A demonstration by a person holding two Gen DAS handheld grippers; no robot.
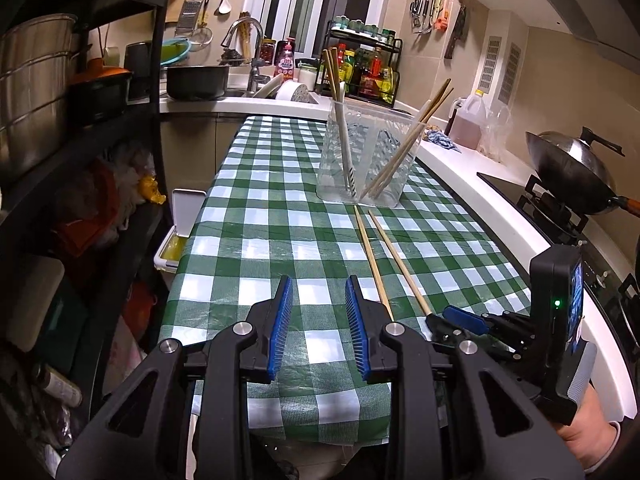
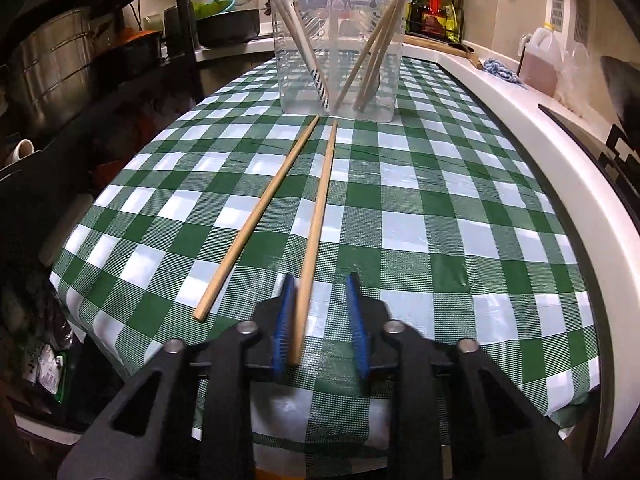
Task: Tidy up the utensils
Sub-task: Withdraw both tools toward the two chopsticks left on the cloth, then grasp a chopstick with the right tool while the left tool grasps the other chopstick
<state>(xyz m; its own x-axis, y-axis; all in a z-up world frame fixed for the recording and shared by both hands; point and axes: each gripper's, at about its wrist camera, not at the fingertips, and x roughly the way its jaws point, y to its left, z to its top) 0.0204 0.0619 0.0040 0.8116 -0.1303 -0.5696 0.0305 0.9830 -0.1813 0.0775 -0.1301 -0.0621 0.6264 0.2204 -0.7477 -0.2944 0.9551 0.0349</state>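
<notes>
Two wooden chopsticks lie on the green checked tablecloth, a left one and a right one. They also show in the left wrist view, the left one and the right one. A clear plastic holder with two compartments stands beyond them, holding chopsticks and a white spoon; it also shows in the left wrist view. My right gripper is open, its fingers straddling the near end of the right chopstick, which rests against the left pad. My left gripper is open and empty, left of the chopsticks.
A white counter runs along the right, with an oil jug and a wok on a stove. A black shelf rack with pots stands on the left. A sink and bottle rack are behind the table.
</notes>
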